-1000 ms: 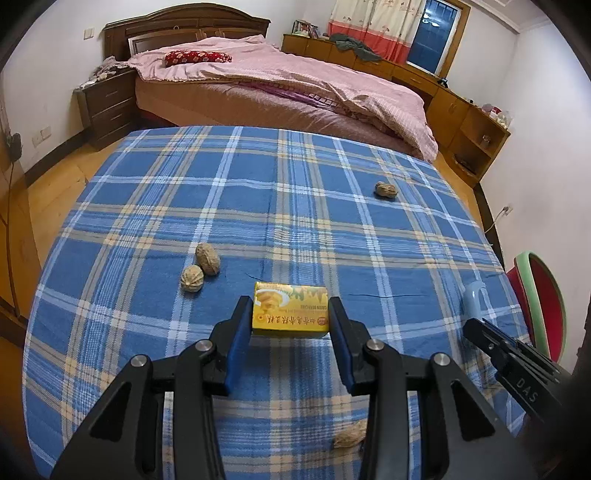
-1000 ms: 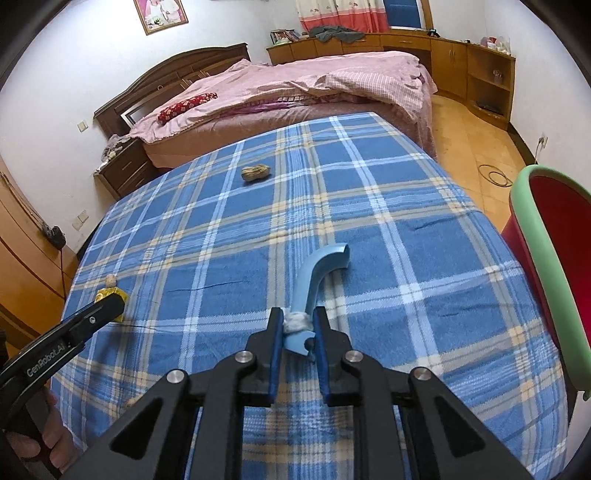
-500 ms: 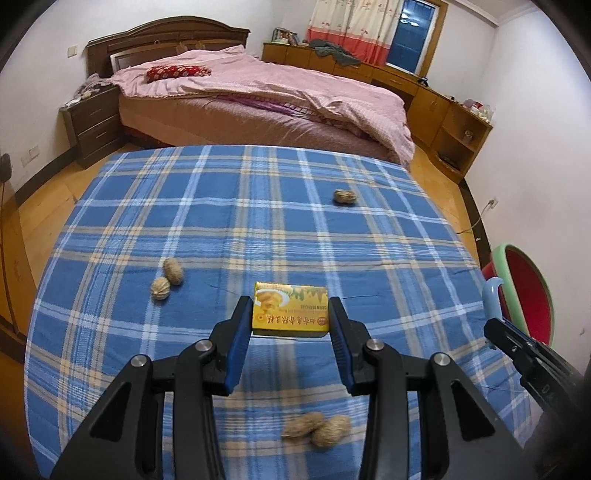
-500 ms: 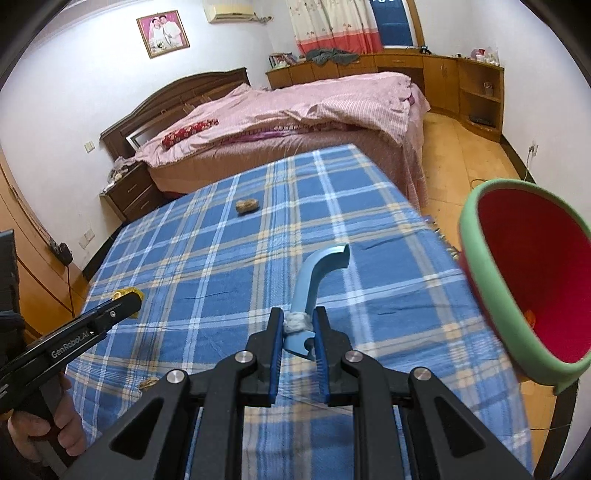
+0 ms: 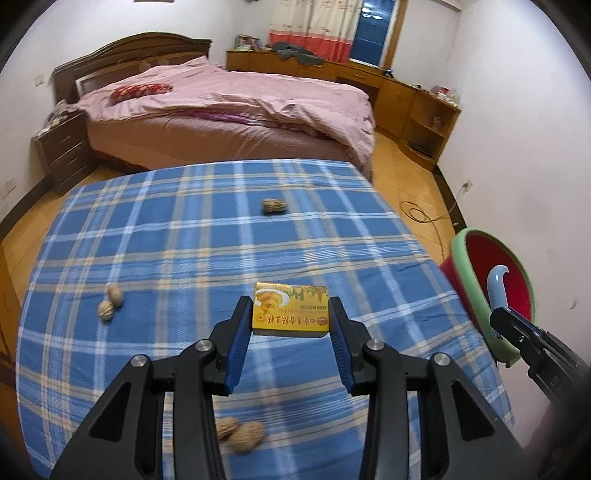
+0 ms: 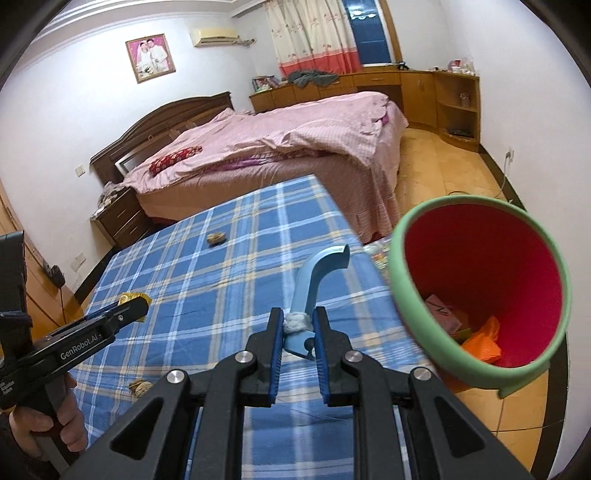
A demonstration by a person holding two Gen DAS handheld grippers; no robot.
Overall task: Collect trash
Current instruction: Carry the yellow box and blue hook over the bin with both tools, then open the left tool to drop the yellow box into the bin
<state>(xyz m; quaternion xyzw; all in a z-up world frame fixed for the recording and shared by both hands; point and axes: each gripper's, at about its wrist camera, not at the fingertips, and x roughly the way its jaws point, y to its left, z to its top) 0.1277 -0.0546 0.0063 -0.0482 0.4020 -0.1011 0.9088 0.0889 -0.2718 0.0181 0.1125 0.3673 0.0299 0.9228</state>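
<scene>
Behind the table I see a bed [image 5: 229,107] under a rumpled pink quilt [image 6: 295,144], a red patterned pillow [image 5: 142,90] near its dark wooden headboard [image 6: 162,118]. A framed portrait [image 6: 150,57] hangs on the white wall, and wooden cabinets [image 6: 424,96] line the far side under a floral curtain [image 6: 308,35].

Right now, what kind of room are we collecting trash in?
A home bedroom, it seems: a bed with a pink quilt and wooden headboard, a nightstand beside it, and a curtained window. The work surface is a table under a blue plaid cloth.
</scene>
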